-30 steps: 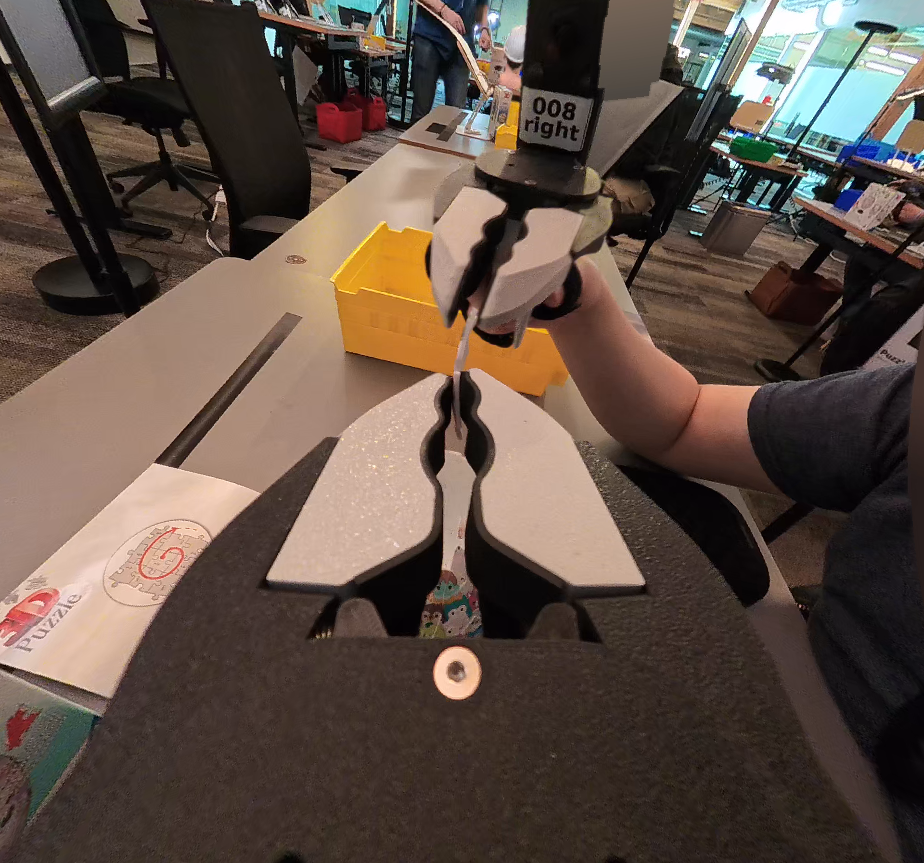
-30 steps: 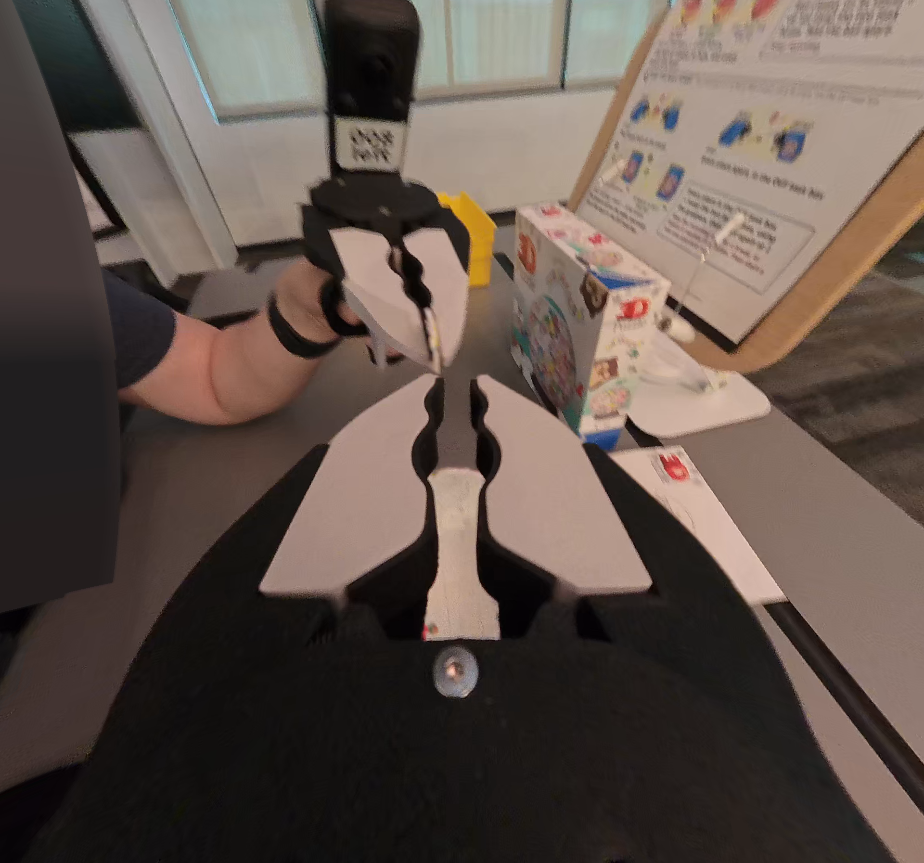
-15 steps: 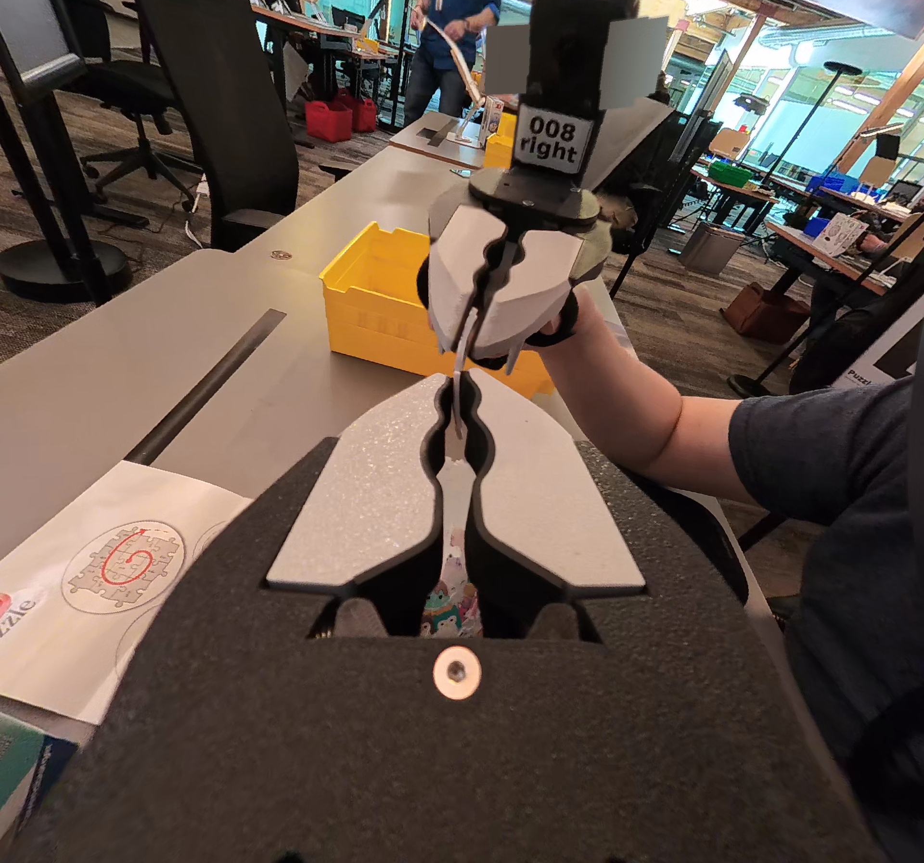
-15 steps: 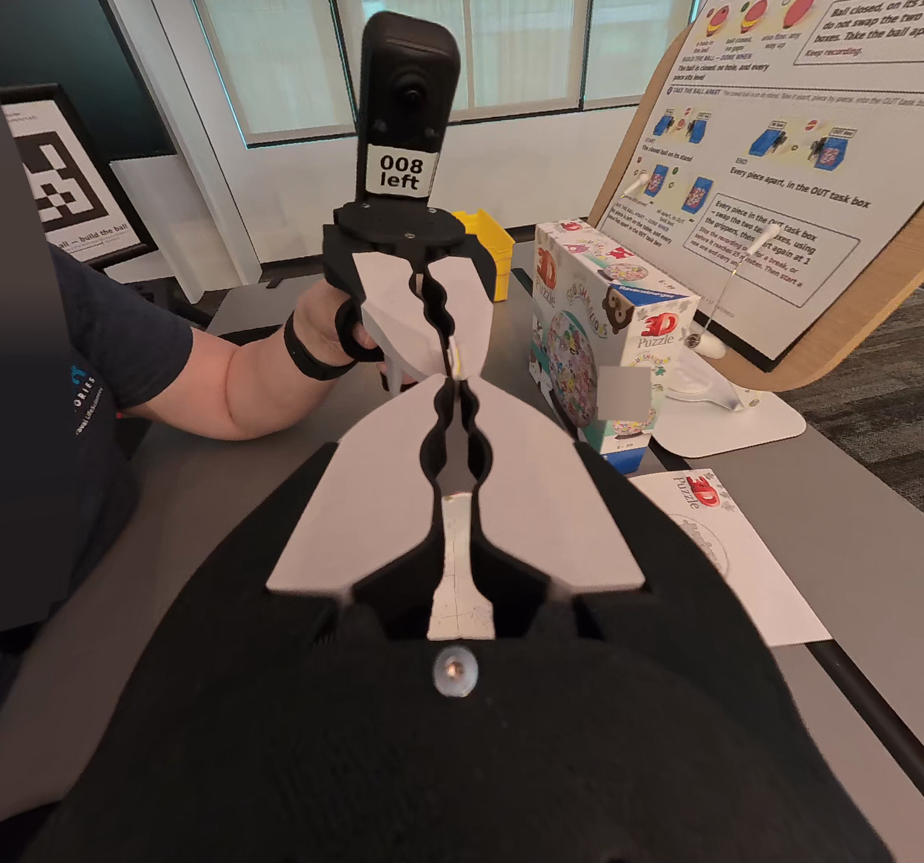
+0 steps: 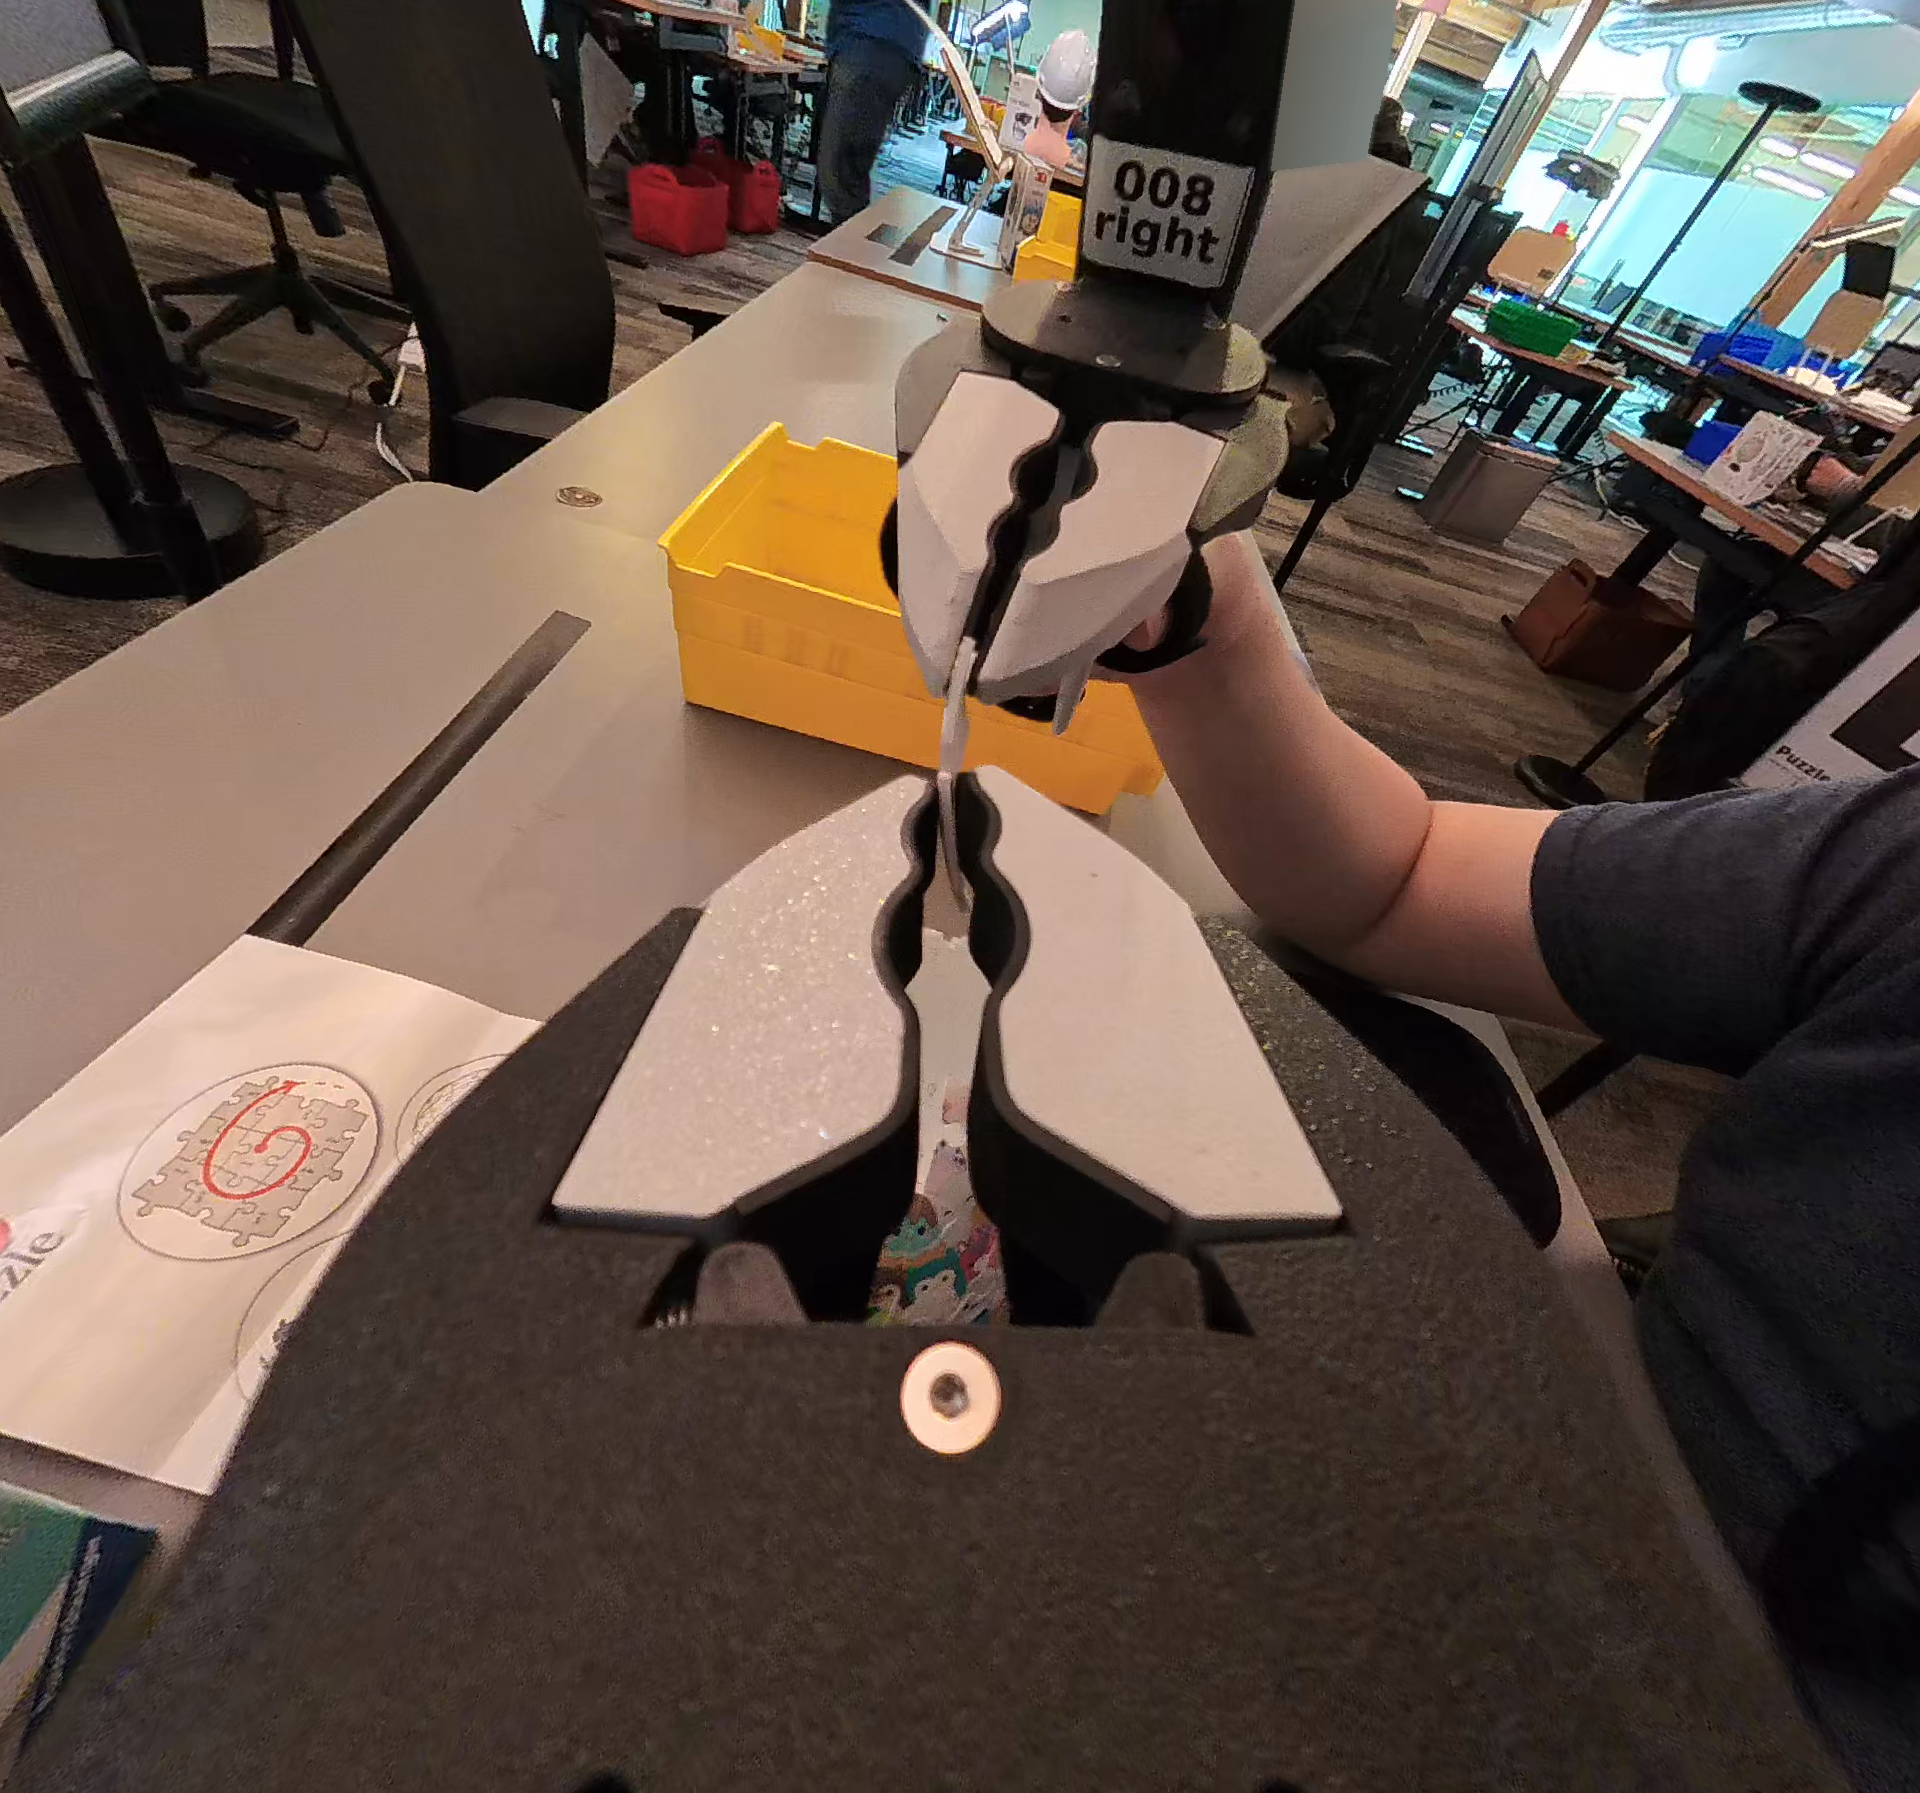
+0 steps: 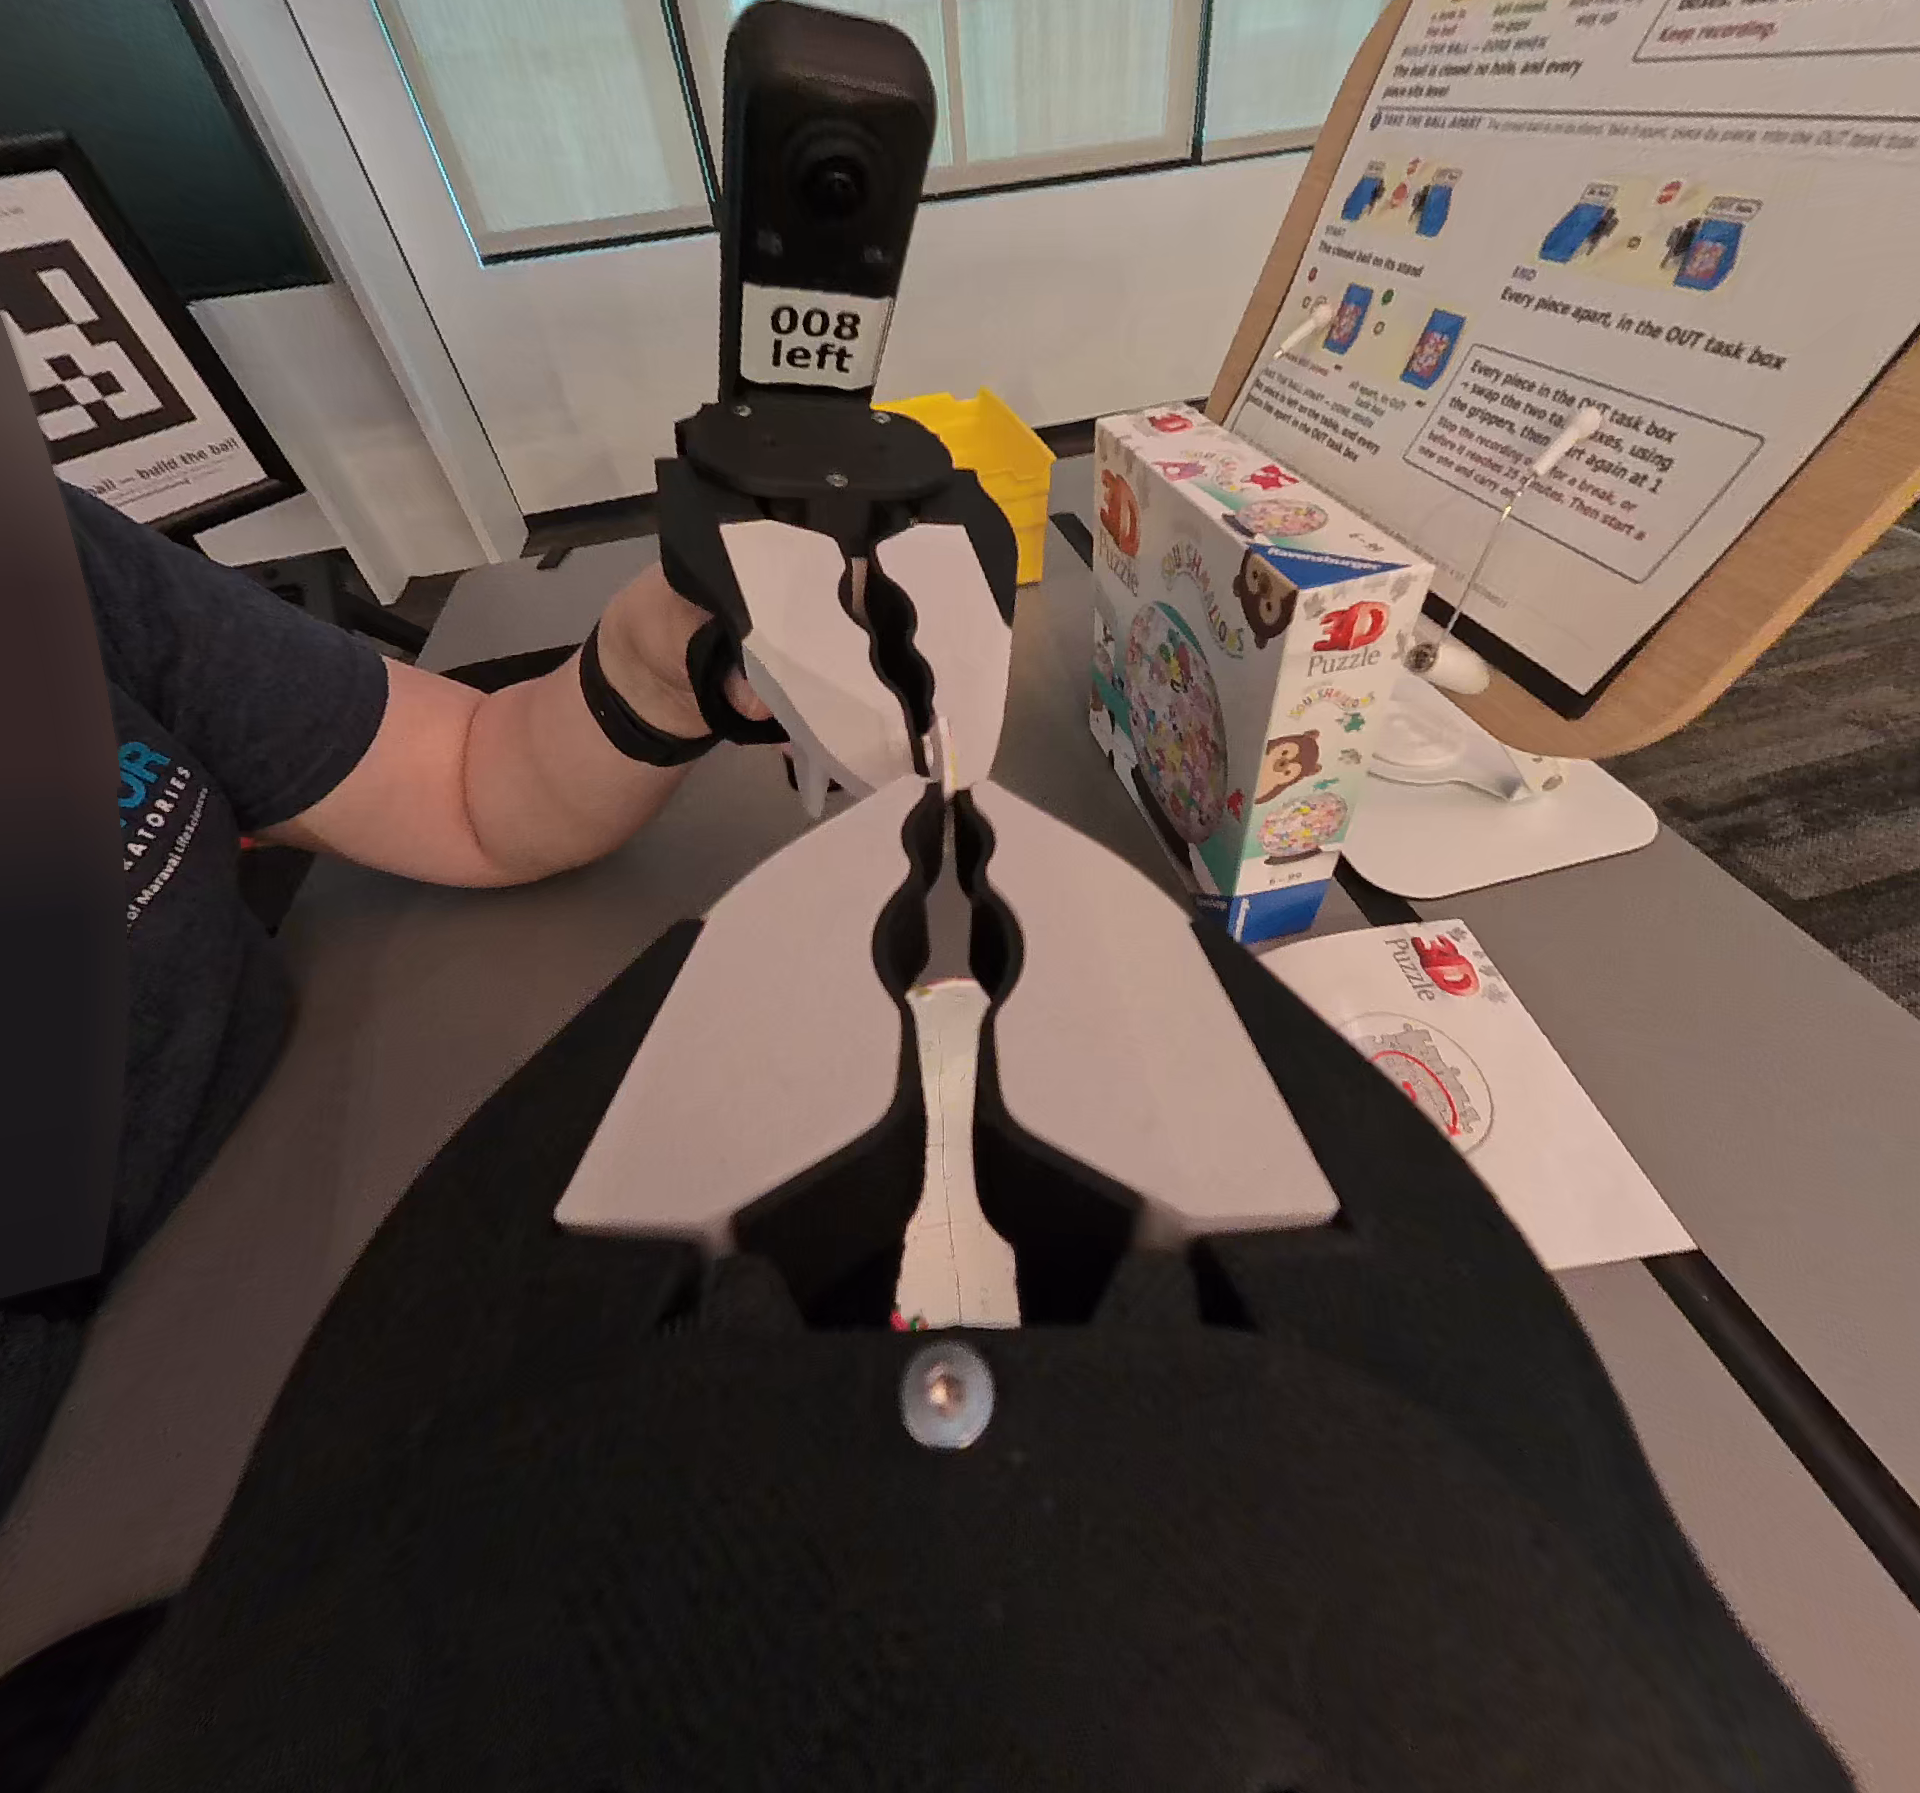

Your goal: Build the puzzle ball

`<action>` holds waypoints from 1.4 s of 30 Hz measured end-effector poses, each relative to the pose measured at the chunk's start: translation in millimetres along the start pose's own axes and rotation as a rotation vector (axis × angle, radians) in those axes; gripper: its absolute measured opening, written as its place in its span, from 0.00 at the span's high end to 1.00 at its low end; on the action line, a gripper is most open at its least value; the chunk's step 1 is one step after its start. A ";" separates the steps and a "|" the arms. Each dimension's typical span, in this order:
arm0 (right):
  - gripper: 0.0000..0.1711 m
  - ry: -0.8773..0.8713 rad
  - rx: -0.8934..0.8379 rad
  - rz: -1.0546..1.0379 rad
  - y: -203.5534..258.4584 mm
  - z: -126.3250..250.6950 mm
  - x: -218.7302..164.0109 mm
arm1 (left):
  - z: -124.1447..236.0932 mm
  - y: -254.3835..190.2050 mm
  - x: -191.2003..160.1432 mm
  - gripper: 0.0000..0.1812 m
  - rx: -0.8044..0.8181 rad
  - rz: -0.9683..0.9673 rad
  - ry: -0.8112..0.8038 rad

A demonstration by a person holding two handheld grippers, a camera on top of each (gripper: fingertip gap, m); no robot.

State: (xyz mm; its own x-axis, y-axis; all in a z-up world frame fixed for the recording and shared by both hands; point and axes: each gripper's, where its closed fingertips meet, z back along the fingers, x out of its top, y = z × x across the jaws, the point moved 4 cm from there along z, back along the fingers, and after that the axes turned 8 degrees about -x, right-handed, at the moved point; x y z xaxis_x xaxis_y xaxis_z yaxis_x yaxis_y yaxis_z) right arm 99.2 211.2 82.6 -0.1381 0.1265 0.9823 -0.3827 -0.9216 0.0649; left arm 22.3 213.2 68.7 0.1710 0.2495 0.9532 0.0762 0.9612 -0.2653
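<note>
Above grey table (image 5: 312, 704), both grippers pinch puzzle pieces (image 5: 954, 756) edge-on, tip-to-tip.

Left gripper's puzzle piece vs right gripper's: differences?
The left piece, in the left gripper, shows a colourful face to its camera; the right piece, in the right gripper, shows plain white. The right piece sticks out past its fingertips; the left piece barely does. Both are thin, clamped by shut grippers, meeting above the table.

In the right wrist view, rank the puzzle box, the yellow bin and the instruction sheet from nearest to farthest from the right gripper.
1. The instruction sheet, on the table just right of the right gripper.
2. The puzzle box, standing farther ahead on the right.
3. The yellow bin, farthest back, behind the left gripper.
</note>
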 end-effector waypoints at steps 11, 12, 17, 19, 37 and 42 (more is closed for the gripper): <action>0.98 0.289 -0.075 -0.158 -33.8 22.5 -55.3 | 18.4 23.1 -3.2 0.73 0.000 -0.036 0.028; 0.98 0.308 -0.052 -0.195 -33.9 20.9 -62.2 | 14.4 27.7 -6.7 0.74 -0.004 -0.037 0.052; 0.98 0.414 -0.090 -0.226 -40.1 13.7 -91.9 | -16.9 50.2 -15.0 0.75 -0.039 -0.083 0.195; 0.98 0.417 -0.123 -0.213 -42.1 13.6 -95.5 | -29.2 62.4 -19.9 0.75 -0.061 -0.085 0.251; 0.98 0.399 -0.195 -0.056 -43.5 4.2 -115.5 | -66.2 77.0 -32.2 0.77 -0.200 -0.151 1.030; 0.98 0.413 -0.219 -0.025 -44.9 3.4 -119.9 | -78.2 76.8 -36.6 0.76 -0.215 -0.221 1.131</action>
State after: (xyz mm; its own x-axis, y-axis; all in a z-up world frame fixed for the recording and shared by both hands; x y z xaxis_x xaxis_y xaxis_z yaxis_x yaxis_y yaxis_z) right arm 136.0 236.2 -37.4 -0.4616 0.3246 0.8256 -0.5681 -0.8230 0.0060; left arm 98.8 268.6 2.1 0.9011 -0.2718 0.3378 0.3596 0.9037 -0.2322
